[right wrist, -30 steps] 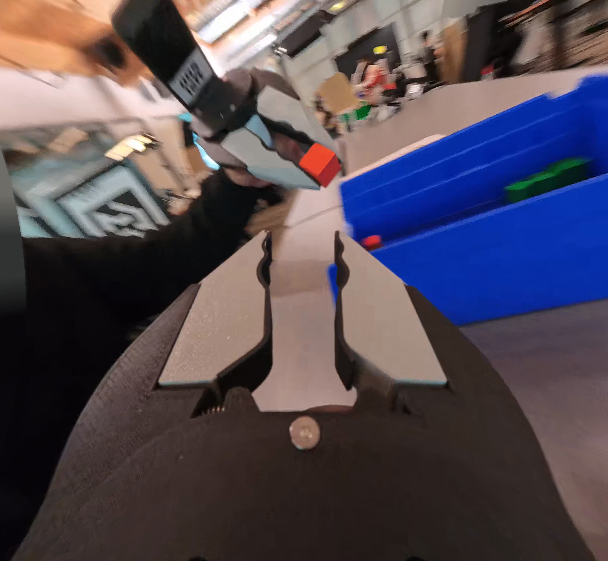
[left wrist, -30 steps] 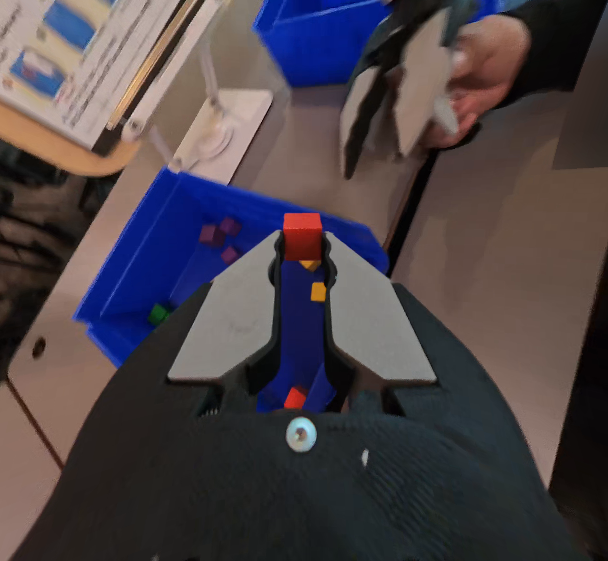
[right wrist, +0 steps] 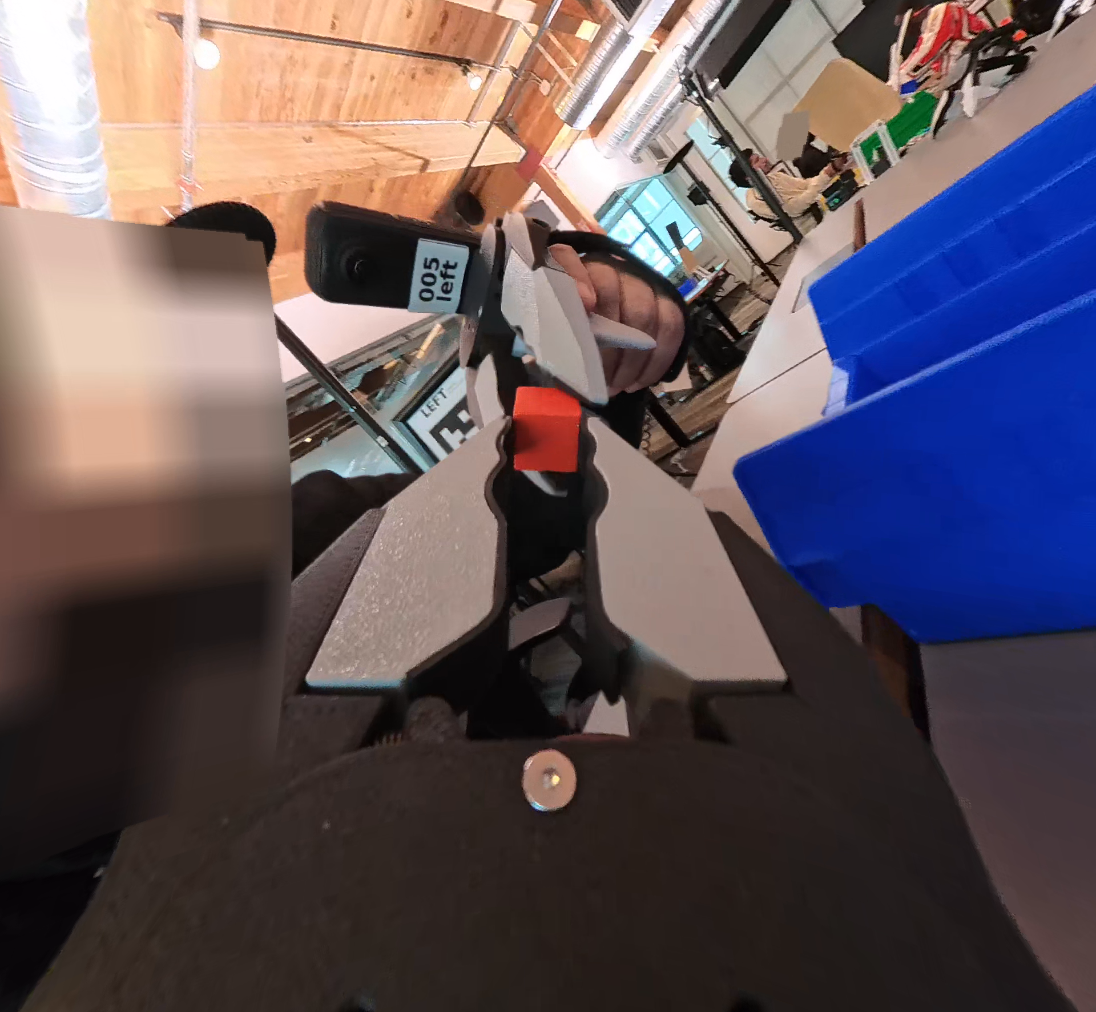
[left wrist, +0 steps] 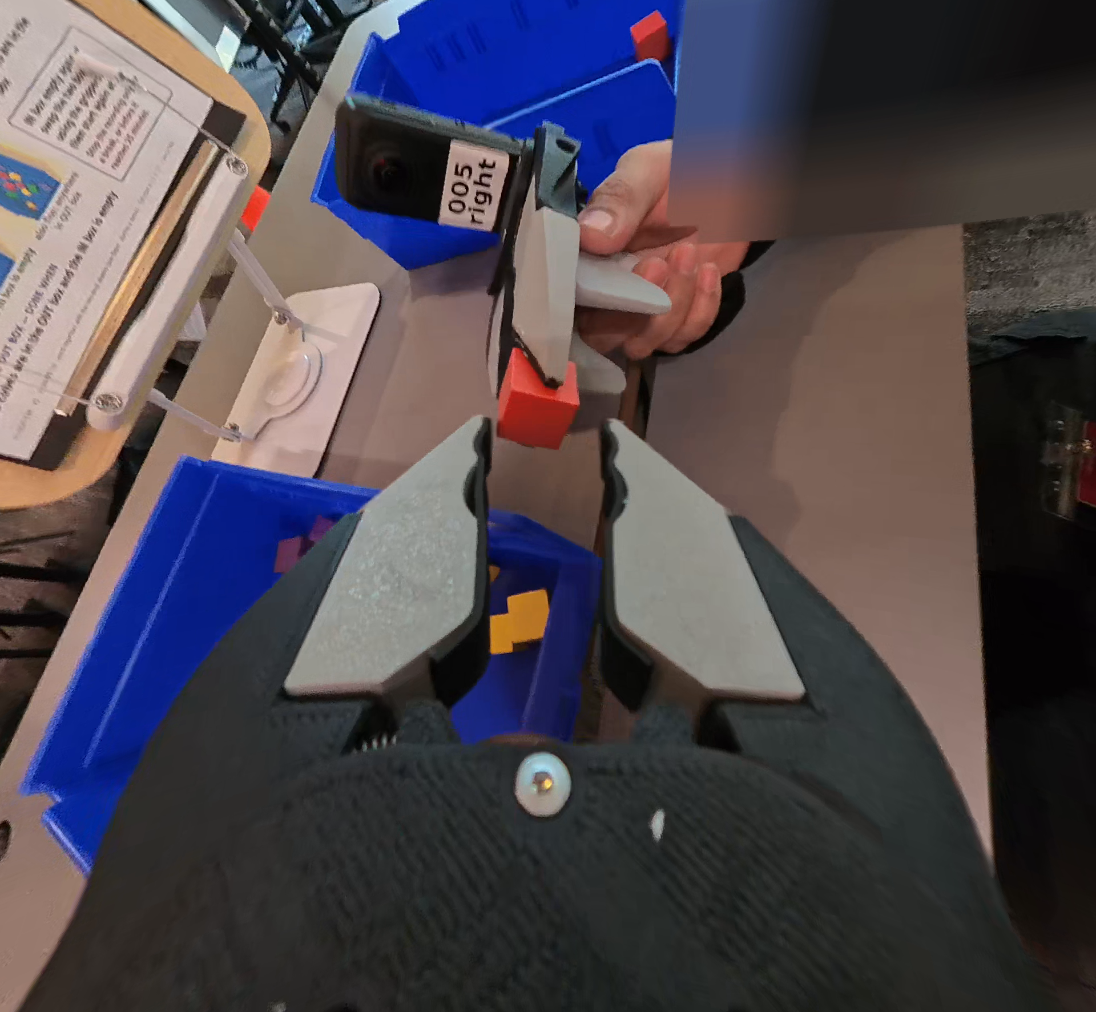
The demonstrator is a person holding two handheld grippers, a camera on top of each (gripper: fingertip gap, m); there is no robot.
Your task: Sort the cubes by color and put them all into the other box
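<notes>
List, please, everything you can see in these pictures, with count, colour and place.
red cube: one, red, held in the air above the table
near box: one, blue, on the table under the left gripper
yellow cubes: at least two, yellow, inside the near box, partly hidden
purple cubes: at least two, purple, inside the near box, partly hidden
far box: one, blue, at the far end of the table
second red cube: one, red, inside the far box
stand: one, white, between the boxes, holding a printed sheet
table: one, grey
left gripper: open, just short of the red cube
right gripper: shut on the red cube
hand: one, holding the right gripper
</notes>
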